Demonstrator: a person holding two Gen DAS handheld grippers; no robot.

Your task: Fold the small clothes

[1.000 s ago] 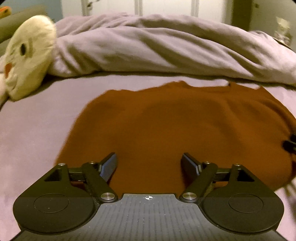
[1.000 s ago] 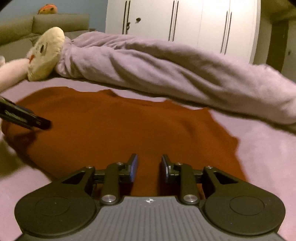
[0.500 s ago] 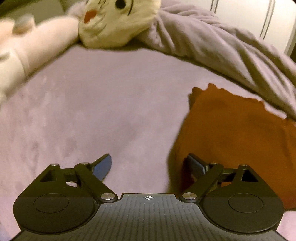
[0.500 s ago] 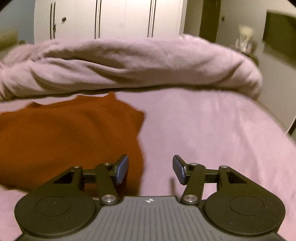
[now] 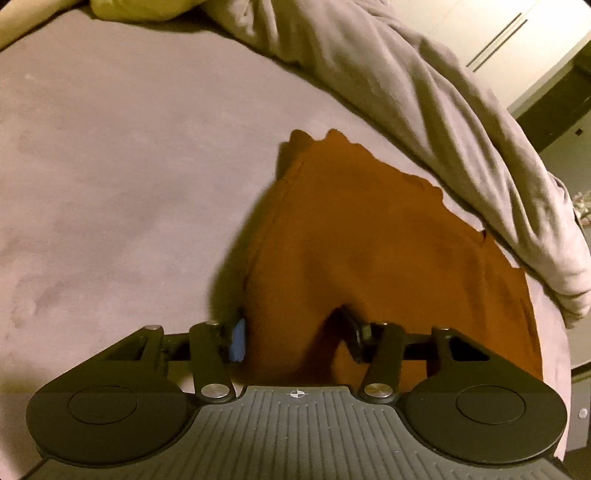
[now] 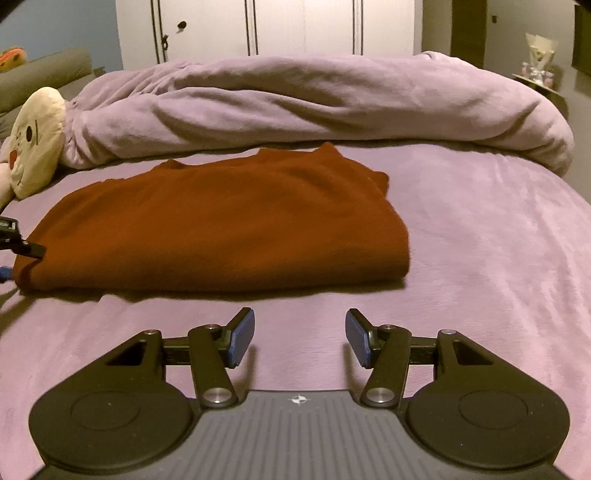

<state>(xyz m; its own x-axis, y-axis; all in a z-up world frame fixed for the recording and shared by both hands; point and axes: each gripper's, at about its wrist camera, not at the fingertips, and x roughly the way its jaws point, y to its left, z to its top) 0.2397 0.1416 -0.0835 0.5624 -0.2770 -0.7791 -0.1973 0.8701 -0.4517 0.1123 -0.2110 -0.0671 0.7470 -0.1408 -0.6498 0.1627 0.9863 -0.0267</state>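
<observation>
A rust-brown garment (image 6: pixel 221 225) lies folded on the purple bed sheet (image 6: pixel 480 240). In the left wrist view the garment (image 5: pixel 369 240) bunches between the fingers of my left gripper (image 5: pixel 295 336), which straddles its left corner with jaws open wide around the cloth. That gripper's fingertips (image 6: pixel 29 249) show at the left edge of the right wrist view, at the garment's corner. My right gripper (image 6: pixel 300 338) is open and empty, hovering above bare sheet just in front of the garment's near edge.
A rolled purple duvet (image 6: pixel 314 99) lies along the far side of the bed. A cream plush toy (image 6: pixel 35 147) rests at the far left. White wardrobes (image 6: pixel 266 26) stand behind. The bed's right edge drops off near a shelf (image 6: pixel 539 74).
My left gripper swung to the garment's left corner and its jaws have narrowed around the cloth. My right gripper released, opened wide and backed off the garment toward me.
</observation>
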